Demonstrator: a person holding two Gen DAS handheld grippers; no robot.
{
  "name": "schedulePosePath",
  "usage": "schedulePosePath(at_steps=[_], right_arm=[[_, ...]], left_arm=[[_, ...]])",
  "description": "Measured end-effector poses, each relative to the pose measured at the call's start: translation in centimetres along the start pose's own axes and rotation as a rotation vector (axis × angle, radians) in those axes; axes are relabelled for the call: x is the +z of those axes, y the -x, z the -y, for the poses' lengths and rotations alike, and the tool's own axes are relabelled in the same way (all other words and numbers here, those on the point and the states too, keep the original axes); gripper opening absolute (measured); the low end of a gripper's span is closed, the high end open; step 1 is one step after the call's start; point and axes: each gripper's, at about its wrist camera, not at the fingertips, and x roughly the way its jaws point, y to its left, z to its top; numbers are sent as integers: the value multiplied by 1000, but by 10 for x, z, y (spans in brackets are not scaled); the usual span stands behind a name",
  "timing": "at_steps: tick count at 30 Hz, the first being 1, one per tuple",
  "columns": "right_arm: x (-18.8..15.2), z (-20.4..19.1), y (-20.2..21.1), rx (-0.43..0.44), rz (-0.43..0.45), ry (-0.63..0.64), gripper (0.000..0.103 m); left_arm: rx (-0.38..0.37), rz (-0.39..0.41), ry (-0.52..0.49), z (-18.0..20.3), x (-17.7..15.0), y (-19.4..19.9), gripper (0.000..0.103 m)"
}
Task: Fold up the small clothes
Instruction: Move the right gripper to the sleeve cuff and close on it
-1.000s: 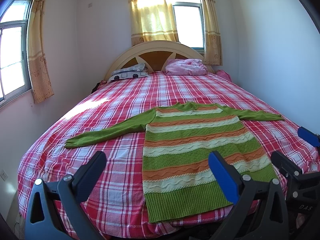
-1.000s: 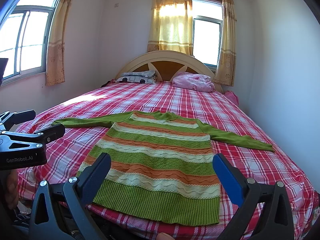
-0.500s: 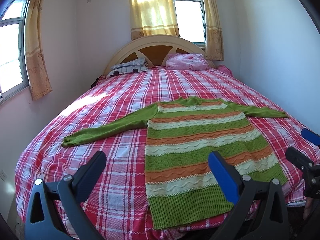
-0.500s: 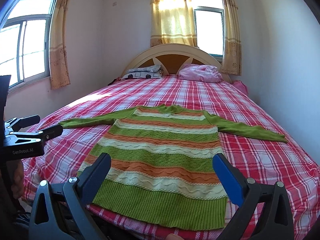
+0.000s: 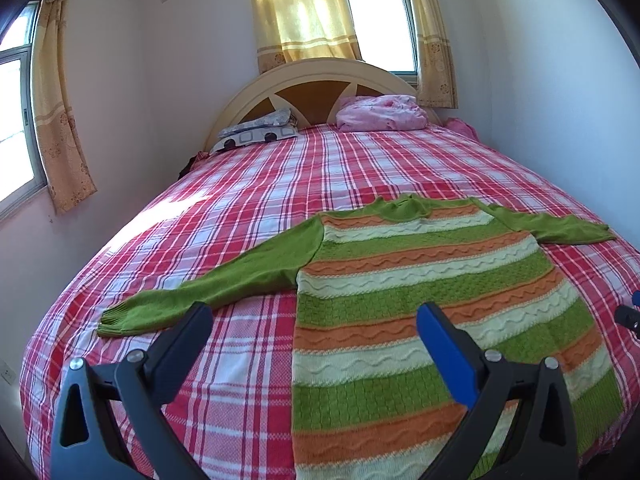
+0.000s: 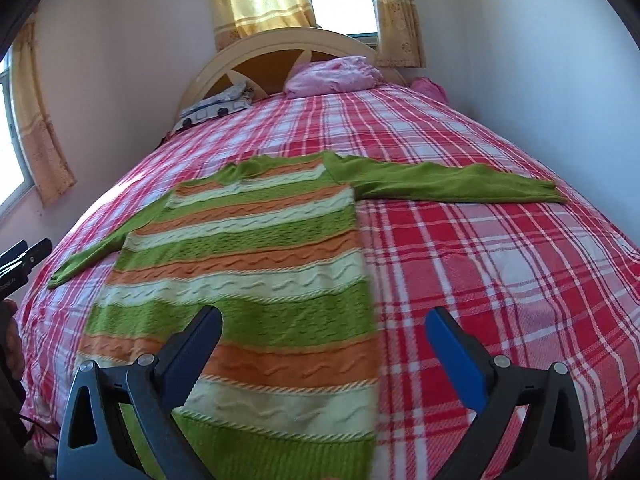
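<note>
Sweater (image 5: pixel 420 292) lies flat on the bed (image 5: pixel 248 200), hem toward both tools, neck toward the headboard, sleeves spread out to either side. Left tool (image 5: pixel 312 344) gapes empty just short of the left sleeve (image 5: pixel 224 284); right tool (image 6: pixel 324 344) gapes empty over the hem's right side, right sleeve (image 6: pixel 448 182) farther off. Knit banded green, orange, cream; unfolded.

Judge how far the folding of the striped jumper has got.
Done: the green, orange and cream striped knit jumper lies flat on the red plaid bedspread, sleeves spread. In hand: nothing; left tongs and right tongs hover open. Left: every fold.
</note>
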Motion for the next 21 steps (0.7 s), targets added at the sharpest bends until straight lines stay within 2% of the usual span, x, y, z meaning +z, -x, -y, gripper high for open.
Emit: schedulePosePath(at_steps=[9,14,16,18,21], right_arm=[[41,68,-41,-122,-19,-71,102],[60,106,-64,-166,-32,-122,101],[67,123,-71,-190,-35,-142,98],[74,143,-79,-213,-46,-162,88],[84,181,-87,-228,-60,-250,82]], left_arm=[[5,-72,32,10,16,-76,103],[21,-74,21,19,23,-106,103],[26,-76,22,21,24,-117,103],[32,-79,23,22,26,-128,103],[45,-76,23,21,27,-140,103]])
